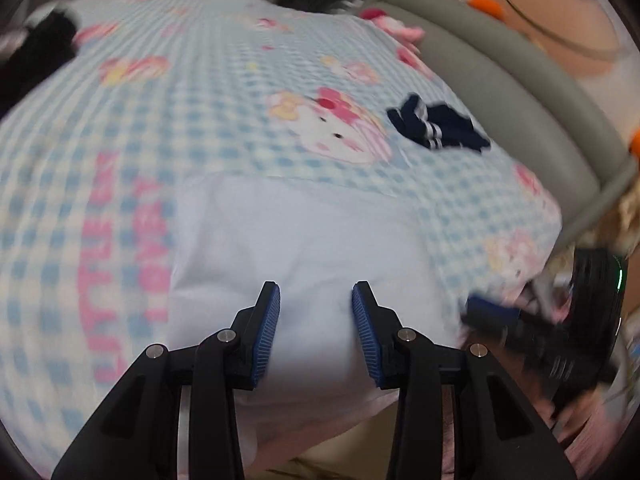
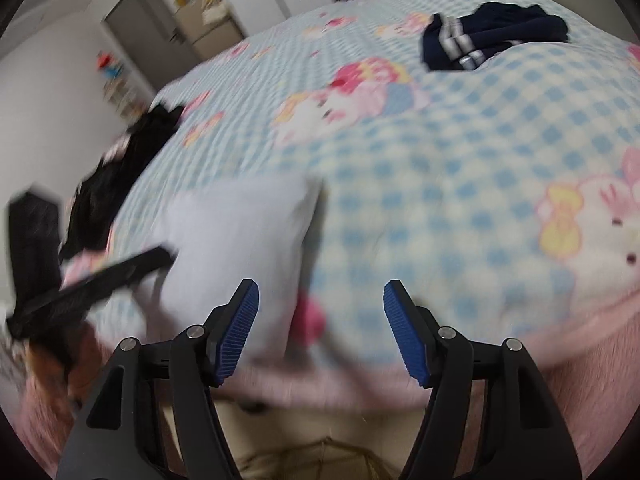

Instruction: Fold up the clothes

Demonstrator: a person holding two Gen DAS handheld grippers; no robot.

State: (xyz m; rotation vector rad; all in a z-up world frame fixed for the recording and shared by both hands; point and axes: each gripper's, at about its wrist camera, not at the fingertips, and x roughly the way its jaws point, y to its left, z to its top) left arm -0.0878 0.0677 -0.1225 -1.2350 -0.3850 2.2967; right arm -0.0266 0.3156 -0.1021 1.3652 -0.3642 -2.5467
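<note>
Left wrist | white garment (image 1: 304,248) flat, long axis running away | both jaws spread, empty

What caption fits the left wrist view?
Open left claw above a white garment on a checked cartoon bedspread, navy clothing beyond.

The only lettering is on the bedspread (image 1: 224,92): large pink capitals (image 1: 124,268) printed on the blue-and-white checks, running lengthwise along the cloth in two rows, seen in the left wrist view. Motion blur smears them; the outer row seems to begin "LITTLE", but the rest cannot be read. The right wrist view shows no legible text.
</note>
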